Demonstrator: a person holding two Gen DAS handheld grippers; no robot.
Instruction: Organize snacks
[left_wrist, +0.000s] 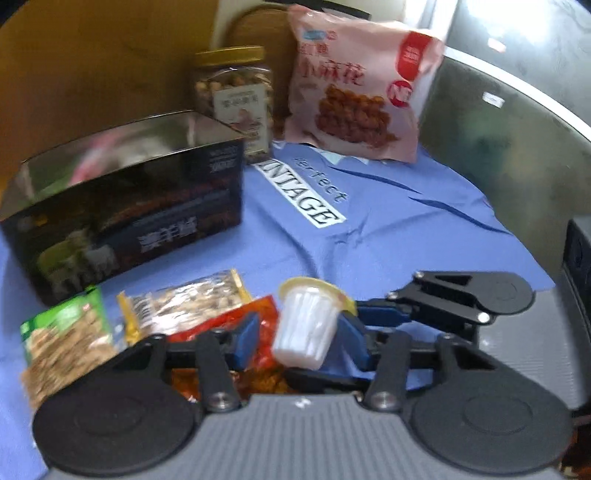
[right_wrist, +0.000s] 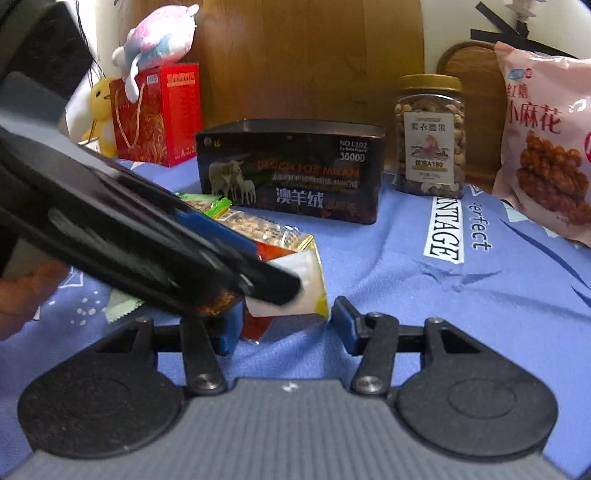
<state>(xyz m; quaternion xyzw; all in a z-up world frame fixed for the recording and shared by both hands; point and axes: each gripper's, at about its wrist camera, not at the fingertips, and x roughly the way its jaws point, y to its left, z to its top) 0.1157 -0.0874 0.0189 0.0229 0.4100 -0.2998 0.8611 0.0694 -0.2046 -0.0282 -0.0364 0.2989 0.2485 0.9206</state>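
A small white jelly cup (left_wrist: 306, 325) with a yellow lid hangs tilted over a red snack packet (left_wrist: 266, 306). My right gripper (right_wrist: 286, 325) is shut on the cup (right_wrist: 312, 284), one pad on the lid and the other on the base. Its black linkage (left_wrist: 461, 299) comes in from the right in the left wrist view. My left gripper (left_wrist: 298, 326) straddles the same cup. Its right pad is at the cup's side, and a gap shows at its left pad. In the right wrist view the left gripper (right_wrist: 266, 271) is a dark blur crossing from the left.
An open black tin box (left_wrist: 129, 221) stands behind a green packet (left_wrist: 62, 332) and a clear nut packet (left_wrist: 192, 299) on the blue cloth (left_wrist: 369, 240). A nut jar (right_wrist: 430, 136) and a pink bag (right_wrist: 543, 140) stand at the back. A red gift bag (right_wrist: 159, 114) with plush toys is at the far left.
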